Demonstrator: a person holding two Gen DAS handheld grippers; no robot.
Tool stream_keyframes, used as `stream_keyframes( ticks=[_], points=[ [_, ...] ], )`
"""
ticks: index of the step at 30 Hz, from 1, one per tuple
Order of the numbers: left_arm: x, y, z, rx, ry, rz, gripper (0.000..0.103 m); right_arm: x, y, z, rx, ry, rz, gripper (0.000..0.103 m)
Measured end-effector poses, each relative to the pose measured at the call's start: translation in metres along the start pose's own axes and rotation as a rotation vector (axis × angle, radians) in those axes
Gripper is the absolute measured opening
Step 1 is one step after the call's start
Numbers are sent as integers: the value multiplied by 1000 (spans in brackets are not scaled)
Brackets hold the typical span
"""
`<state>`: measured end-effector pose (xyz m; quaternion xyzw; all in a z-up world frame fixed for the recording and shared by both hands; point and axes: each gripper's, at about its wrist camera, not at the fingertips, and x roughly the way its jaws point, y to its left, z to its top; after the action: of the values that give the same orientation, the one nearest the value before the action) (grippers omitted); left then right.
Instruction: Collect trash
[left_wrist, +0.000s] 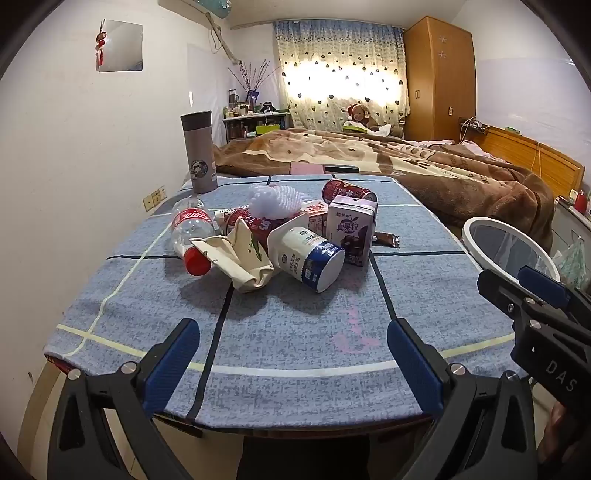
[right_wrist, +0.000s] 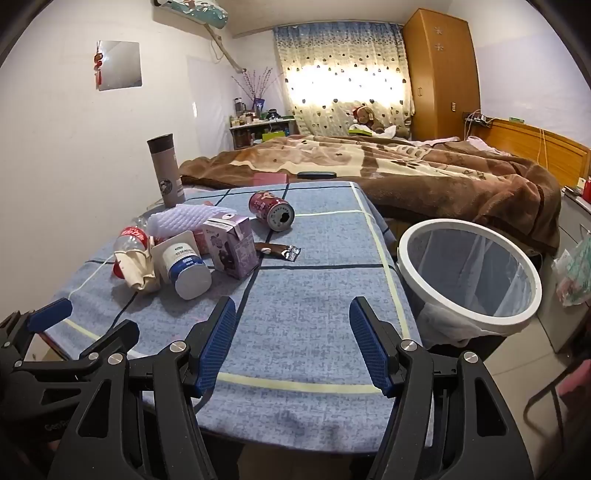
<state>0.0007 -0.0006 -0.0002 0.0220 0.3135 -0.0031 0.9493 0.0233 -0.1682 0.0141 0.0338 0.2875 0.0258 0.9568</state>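
A heap of trash lies mid-table on the blue checked cloth (left_wrist: 295, 332): a clear bottle with a red cap (left_wrist: 190, 232), a crumpled paper carton (left_wrist: 240, 258), a white and blue yogurt cup (left_wrist: 314, 258) on its side, a purple juice box (left_wrist: 352, 229), a red can (left_wrist: 347, 192), white foam netting (left_wrist: 275, 199) and a brown wrapper (left_wrist: 386, 238). My left gripper (left_wrist: 291, 354) hangs open over the table's near edge, short of the heap. My right gripper (right_wrist: 291, 343) is open too, over the near right part of the cloth. The white-rimmed bin (right_wrist: 469, 269) stands just right of the table.
A grey tumbler (left_wrist: 199, 151) stands upright at the table's far left corner, near the wall. Behind the table is a bed with a brown blanket (left_wrist: 406, 162). A plastic bag (right_wrist: 576, 273) hangs right of the bin.
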Motion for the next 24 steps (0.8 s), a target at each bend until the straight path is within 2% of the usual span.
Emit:
stream_keyframes(
  ticks=[24],
  points=[
    [0, 0, 1, -2, -11, 5, 103, -4, 1, 2, 1, -4, -3, 66]
  ],
)
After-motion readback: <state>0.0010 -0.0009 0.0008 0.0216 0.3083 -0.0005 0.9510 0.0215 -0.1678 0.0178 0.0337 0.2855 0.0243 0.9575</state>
